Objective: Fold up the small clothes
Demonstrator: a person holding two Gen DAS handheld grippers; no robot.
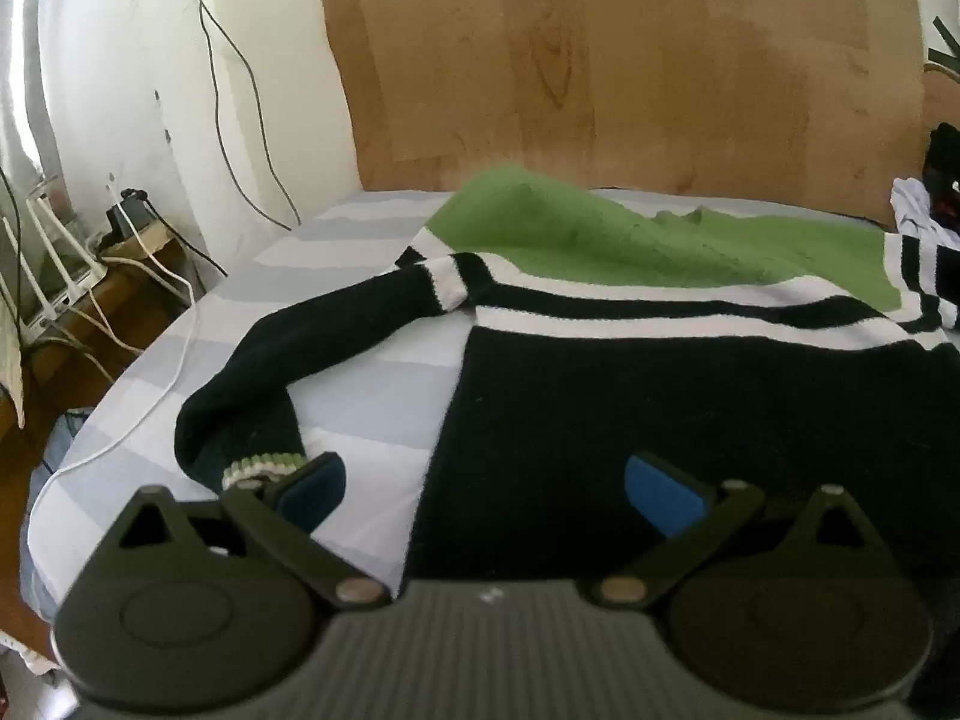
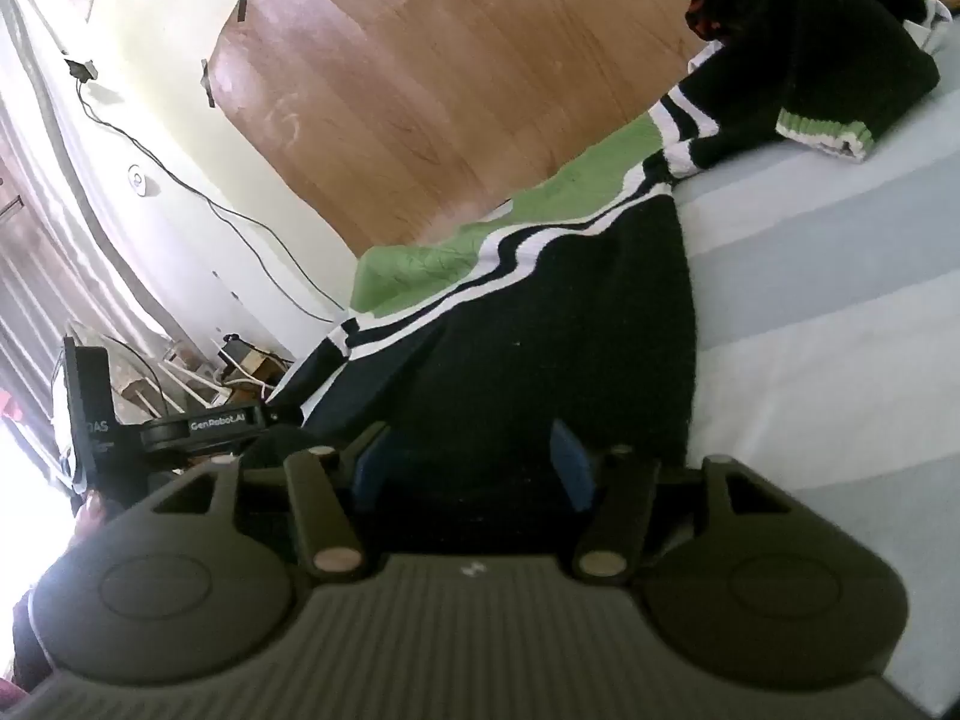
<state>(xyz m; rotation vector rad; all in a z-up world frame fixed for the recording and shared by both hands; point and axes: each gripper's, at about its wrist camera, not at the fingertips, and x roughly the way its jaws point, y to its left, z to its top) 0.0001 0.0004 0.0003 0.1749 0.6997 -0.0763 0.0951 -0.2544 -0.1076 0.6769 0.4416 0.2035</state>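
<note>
We see a small sweater (image 1: pixel 690 384) spread flat on a bed (image 1: pixel 360 384) with a pale grey-and-white striped sheet. Its body is black, with white and black bands across the chest and a green yoke toward the top of the left wrist frame. In that view the garment fills the centre and right, and one black sleeve (image 1: pixel 264 372) bends out to the left, its green-and-white ribbed cuff (image 1: pixel 264 468) lying just beside the left pad at the lower left.

The left claw (image 1: pixel 486 483) stands wide open at the bottom of its frame, blue pads (image 1: pixel 660 495) well apart, with the sweater's side edge running between them; it holds nothing.

In the right wrist view, the right claw (image 2: pixel 471 462) is also parted at the bottom centre, its pads sitting over the black hem area; whether they touch the fabric we cannot tell. The other sleeve (image 2: pixel 798 90) lies folded at the upper right of that frame, its striped cuff (image 2: pixel 828 135) resting on the sheet. The left tool's black body shows at the lower left there.

A wood-grain headboard (image 1: pixel 630 60) rises behind the bed, and cables (image 1: pixel 240 72) trail down the cream wall (image 1: pixel 120 60) at the upper left. Dark clothing (image 1: pixel 942 174) sits at the right edge.
</note>
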